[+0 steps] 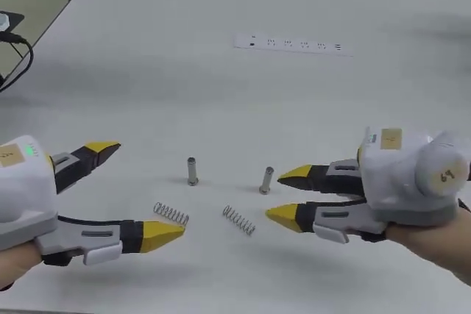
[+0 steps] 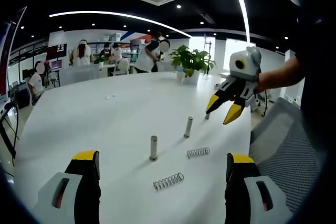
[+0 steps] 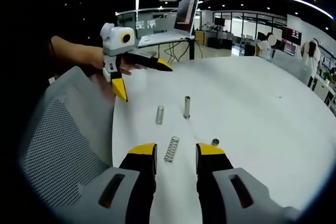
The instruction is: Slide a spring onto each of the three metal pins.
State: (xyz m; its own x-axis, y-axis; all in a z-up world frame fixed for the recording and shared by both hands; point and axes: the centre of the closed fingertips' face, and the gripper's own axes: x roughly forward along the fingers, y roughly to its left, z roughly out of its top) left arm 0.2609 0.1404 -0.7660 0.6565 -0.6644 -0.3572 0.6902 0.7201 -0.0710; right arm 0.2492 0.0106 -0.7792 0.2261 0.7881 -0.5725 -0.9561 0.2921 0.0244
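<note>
On the white table [image 1: 221,93] in front of the person, 2 metal pins stood upright and bare, the left-hand pin [image 1: 192,170] and the right-hand pin [image 1: 266,179], apart from each other. Just in front of them, nearer the person, 2 springs lay flat on their sides: the left-hand spring [image 1: 171,213] just beside the lower tip of the left gripper [image 1: 136,190], and the right-hand spring [image 1: 238,220] between the 2 grippers. The left gripper hovered with its jaws spread wide and nothing between them. The right gripper [image 1: 288,194] had its jaws parted more narrowly, also empty, its upper tip just beside the right-hand pin. Neither spring sat on a pin. Farther back on the table lay a white power strip [image 1: 294,43], and a black cable [image 1: 31,53] curled at the left edge.
</note>
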